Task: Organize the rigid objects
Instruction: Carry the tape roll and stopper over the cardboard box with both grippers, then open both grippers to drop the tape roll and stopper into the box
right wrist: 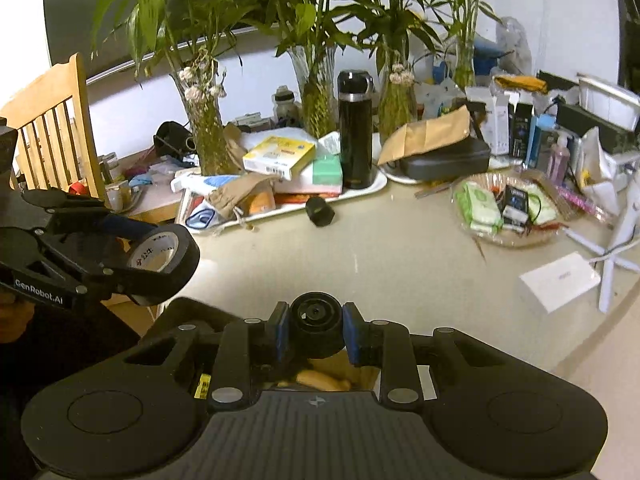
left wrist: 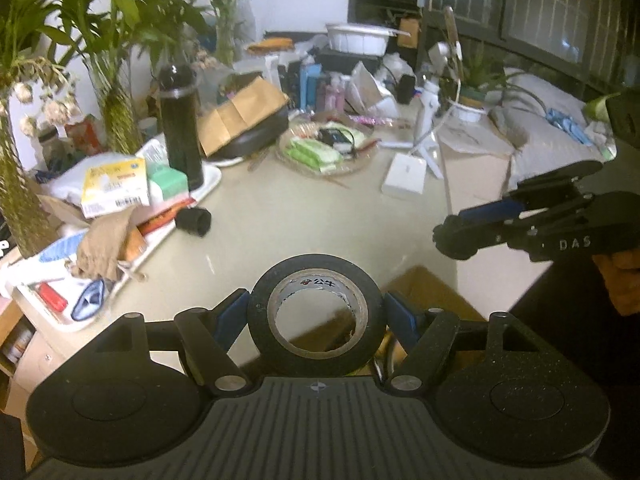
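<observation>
Left gripper [left wrist: 316, 314]: clenched on a black tape roll [left wrist: 316, 314], blue pads pressing its outer rim from both sides; roll held off the table, hole facing the camera, pale printed core showing; seen from the right wrist view at far left [right wrist: 160, 262], roll tilted, open side turned toward the table.
White tray [left wrist: 210, 184]: at the table's left side, heaped with a yellow box [left wrist: 114, 186], a green box [left wrist: 168, 184] just beside it, crumpled brown paper and a red item nearer the front edge.
Black flask [left wrist: 180, 120]: upright on the tray's far end, touching the green box's side; glass vases of leafy stems behind it.
Small black cap [left wrist: 195, 220]: lying on its side on the bare table [left wrist: 300, 216], just beside the tray's rim, apart from both grippers.
Brown paper bag [left wrist: 240, 114]: folded over a dark case, right of the flask.
Clear dish [left wrist: 326, 148]: mid-table, holding green packets and a small black device.
White box [left wrist: 404, 176]: flat on the table, right of the dish, beside a white tripod leg.
Right gripper [right wrist: 316, 330]: clenched on a small round black part [right wrist: 316, 330], blue pads tight on either side, held above the table's near edge; from the left wrist view at far right [left wrist: 456, 236], tips together, well apart from the tape roll.
</observation>
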